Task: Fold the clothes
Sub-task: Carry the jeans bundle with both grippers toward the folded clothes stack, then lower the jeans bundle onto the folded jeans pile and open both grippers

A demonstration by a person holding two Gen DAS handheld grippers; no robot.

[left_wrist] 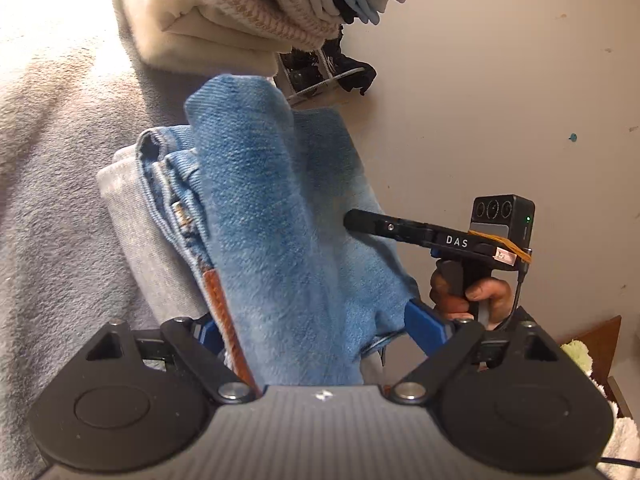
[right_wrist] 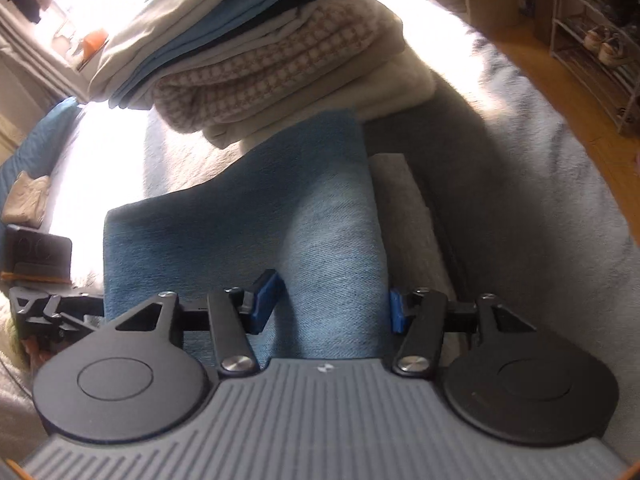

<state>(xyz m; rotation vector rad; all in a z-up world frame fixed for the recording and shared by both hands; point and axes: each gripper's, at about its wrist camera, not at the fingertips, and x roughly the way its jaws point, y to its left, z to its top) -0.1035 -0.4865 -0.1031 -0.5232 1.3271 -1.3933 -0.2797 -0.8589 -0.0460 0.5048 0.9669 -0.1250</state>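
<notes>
Left gripper (left_wrist: 310, 330): blue-padded fingers (left_wrist: 420, 318) spread wide, astride the folded blue denim jeans (left_wrist: 272, 216), which run forward between them over a folded grey knit garment (left_wrist: 136, 216) on the grey fleece blanket (left_wrist: 52, 128). Right gripper (right_wrist: 332, 306): fingers likewise parted, the denim passing between them without being pinched. Ahead of both sets of fingertips rises a stack of folded cream, checked and pale blue clothes (right_wrist: 256, 56).

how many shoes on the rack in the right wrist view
2 clearly: a pale pair side by side on a middle shelf, one left of the other. The dark shape on the shelf above may be more; too blurred to tell.
</notes>
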